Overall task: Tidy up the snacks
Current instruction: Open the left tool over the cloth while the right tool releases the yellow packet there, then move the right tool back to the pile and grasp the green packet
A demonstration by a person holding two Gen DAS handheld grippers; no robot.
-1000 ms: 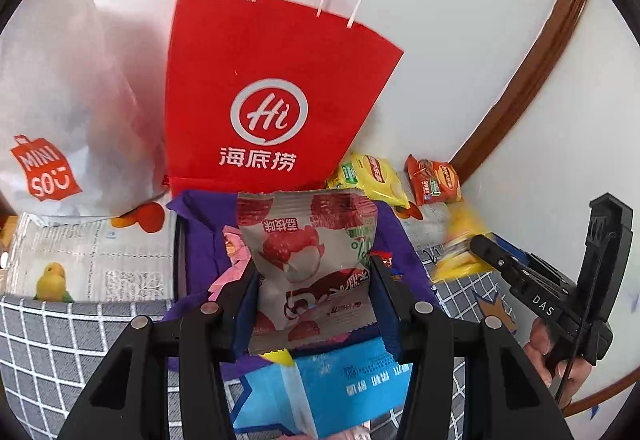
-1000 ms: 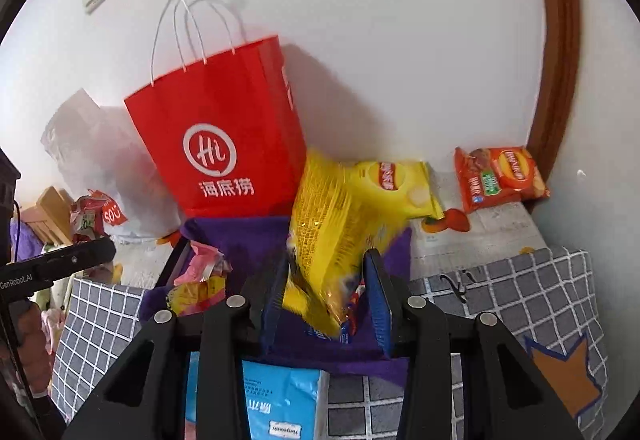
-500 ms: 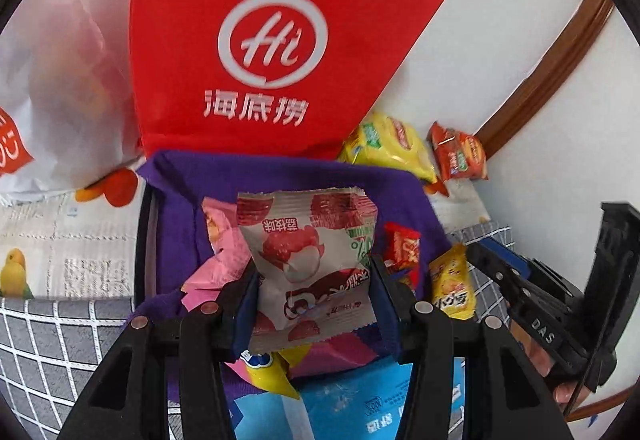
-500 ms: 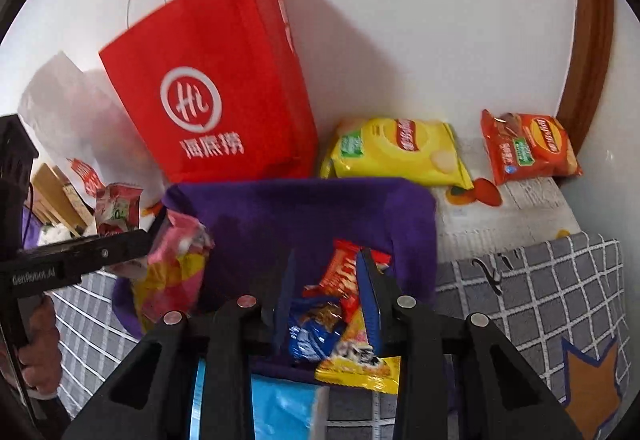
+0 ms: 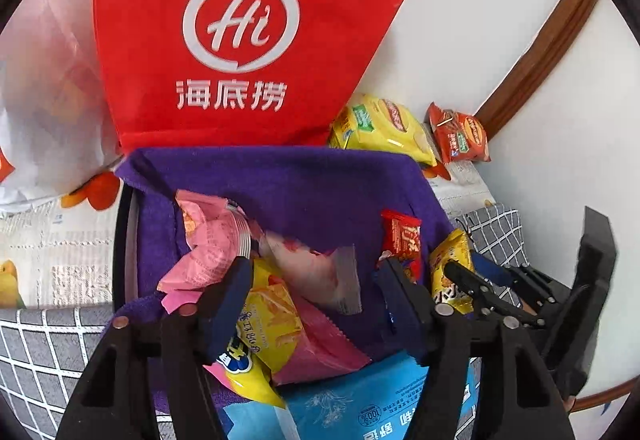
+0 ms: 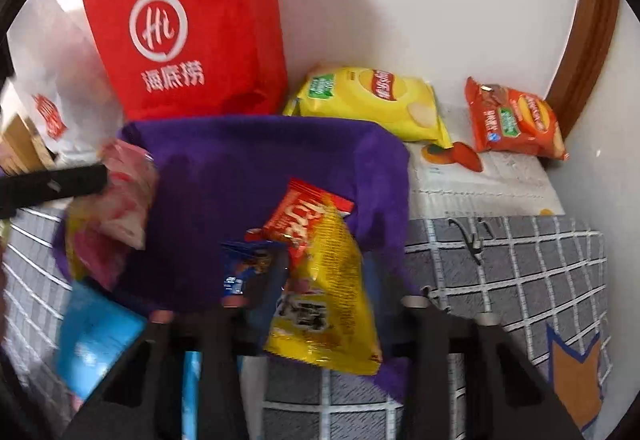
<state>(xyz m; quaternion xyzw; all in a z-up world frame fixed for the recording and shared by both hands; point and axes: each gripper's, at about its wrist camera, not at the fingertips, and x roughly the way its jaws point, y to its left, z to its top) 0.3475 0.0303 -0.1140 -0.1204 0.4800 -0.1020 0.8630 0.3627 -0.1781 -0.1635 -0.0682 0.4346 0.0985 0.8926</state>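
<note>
The red paper bag (image 5: pixel 240 40) reads "Hi" above "海底捞".

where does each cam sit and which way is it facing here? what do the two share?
Left wrist: on the left gripper, looking steeply down along its open fingers into the purple-lined basket; the right gripper shows at the right edge.
Right wrist: on the right gripper, looking down at the same basket; the left gripper's finger shows at the left edge.
Shared: basket, red paper bag, yellow chip bag, orange chip bag.
</note>
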